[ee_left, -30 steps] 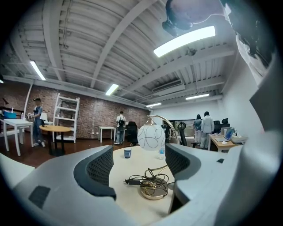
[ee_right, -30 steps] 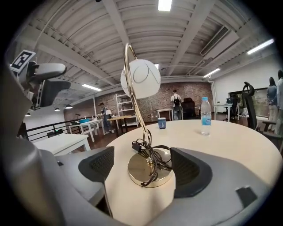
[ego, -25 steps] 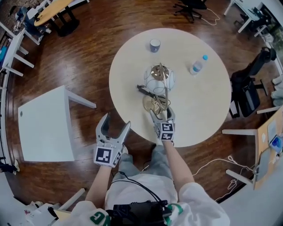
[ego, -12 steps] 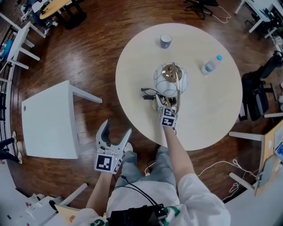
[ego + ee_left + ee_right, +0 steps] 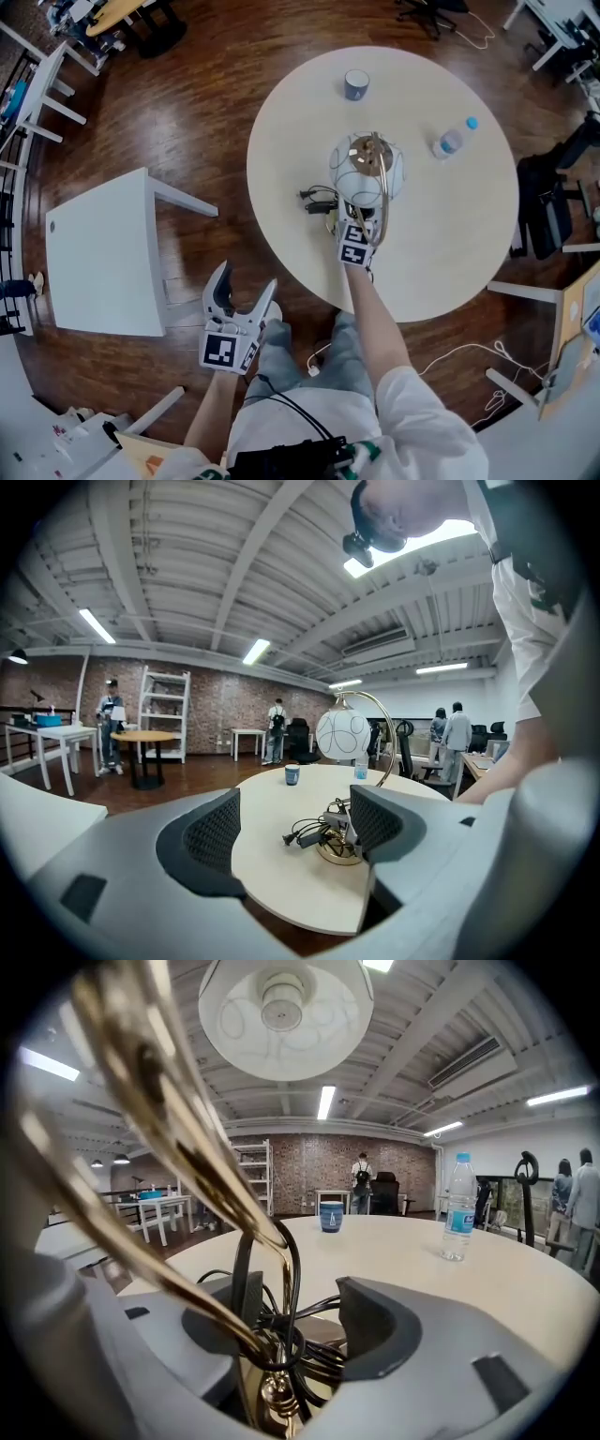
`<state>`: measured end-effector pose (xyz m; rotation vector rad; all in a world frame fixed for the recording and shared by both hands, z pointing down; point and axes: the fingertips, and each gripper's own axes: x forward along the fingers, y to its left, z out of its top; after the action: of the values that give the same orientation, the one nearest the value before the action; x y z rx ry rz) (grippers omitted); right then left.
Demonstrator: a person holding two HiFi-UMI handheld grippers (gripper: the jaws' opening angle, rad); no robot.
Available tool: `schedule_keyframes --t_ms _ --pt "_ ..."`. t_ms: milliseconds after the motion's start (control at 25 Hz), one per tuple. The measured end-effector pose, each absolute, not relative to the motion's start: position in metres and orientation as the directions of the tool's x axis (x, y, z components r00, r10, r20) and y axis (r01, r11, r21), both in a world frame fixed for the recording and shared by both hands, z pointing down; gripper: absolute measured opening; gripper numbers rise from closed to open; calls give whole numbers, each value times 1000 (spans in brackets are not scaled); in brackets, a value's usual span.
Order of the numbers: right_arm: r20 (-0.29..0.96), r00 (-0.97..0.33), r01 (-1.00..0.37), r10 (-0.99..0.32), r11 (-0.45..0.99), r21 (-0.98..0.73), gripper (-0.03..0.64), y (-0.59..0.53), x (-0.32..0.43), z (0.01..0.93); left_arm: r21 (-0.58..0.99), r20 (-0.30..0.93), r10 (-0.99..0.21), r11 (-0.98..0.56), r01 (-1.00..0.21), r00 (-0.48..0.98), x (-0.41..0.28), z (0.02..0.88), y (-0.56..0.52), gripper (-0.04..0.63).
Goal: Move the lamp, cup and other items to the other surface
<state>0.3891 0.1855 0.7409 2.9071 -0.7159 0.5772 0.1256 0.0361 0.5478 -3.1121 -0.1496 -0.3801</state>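
Lamp [image 5: 367, 178] stands mid round table [image 5: 450, 244], cord [image 5: 317, 199] bunched at its base. Right gripper [image 5: 354, 228] is at the base, its jaws just closing around brass stem [image 5: 211, 1162] and cord, not yet clamped, a gap showing. Cup [image 5: 355, 84] and bottle [image 5: 452, 141] sit farther back. Left gripper [image 5: 247, 279] hangs off the table edge, jaws spread, empty.

One round table [image 5: 450, 234] carries one globe lamp [image 5: 367, 173], one blue cup [image 5: 355, 84] and one clear water bottle [image 5: 452, 141]. One white square table [image 5: 103, 253] stands apart. Two grippers show: one left gripper [image 5: 246, 277], one right gripper [image 5: 354, 225].
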Motion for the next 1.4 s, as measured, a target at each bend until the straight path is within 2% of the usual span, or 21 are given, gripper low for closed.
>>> schedule_keyframes --t_ms 80,120,240,480,640,960,1280,1400 --pt "337 825 -481 -453 -877 -2 192 184 387 730 5 241 102 -995 104 965 124 548 40 354" --pt "321 821 -499 -473 -867 -2 67 181 385 725 5 241 103 -994 105 965 124 548 42 354" --pt "314 812 -520 -492 -854 4 53 176 385 720 36 243 95 -995 89 965 124 544 43 354" --pt "320 834 -474 -451 -880 -5 42 186 378 724 80 250 86 -994 68 965 124 540 41 354" --pt "290 842 -471 -455 -882 -13 41 188 370 717 35 230 80 -997 74 970 120 544 32 354" --pt "252 807 -551 -534 -834 0 41 175 355 644 12 175 71 -997 70 982 123 532 26 354" --pt "237 783 -590 -575 -807 -10 41 191 307 594 37 116 49 -998 45 992 115 491 11 354" --pt "238 776 -603 -584 -798 7 41 202 284 576 2 88 48 -999 48 995 109 485 8 354"
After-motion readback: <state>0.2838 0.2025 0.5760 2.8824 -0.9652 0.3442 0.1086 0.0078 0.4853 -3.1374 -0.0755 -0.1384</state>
